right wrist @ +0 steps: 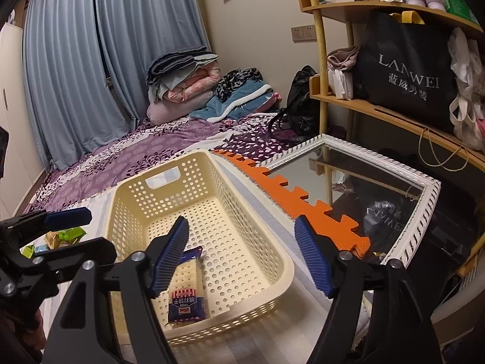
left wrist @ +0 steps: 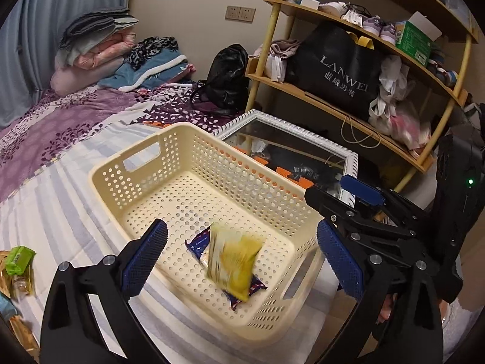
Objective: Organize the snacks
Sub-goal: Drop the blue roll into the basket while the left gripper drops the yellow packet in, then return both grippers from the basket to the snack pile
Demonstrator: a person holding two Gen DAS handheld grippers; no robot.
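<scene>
A cream perforated basket stands on the striped bed sheet; it also shows in the right wrist view. A blue cracker packet lies flat on its floor, also seen in the left wrist view. A yellow snack packet, motion-blurred, is in the air over the blue packet, free of both fingers. My left gripper is open above the basket's near end. My right gripper is open and empty over the basket. The yellow packet does not show in the right wrist view.
More snack packets, green and tan, lie on the sheet left of the basket. A framed mirror and an orange foam mat lie to the basket's right. A wooden shelf with bags stands beyond.
</scene>
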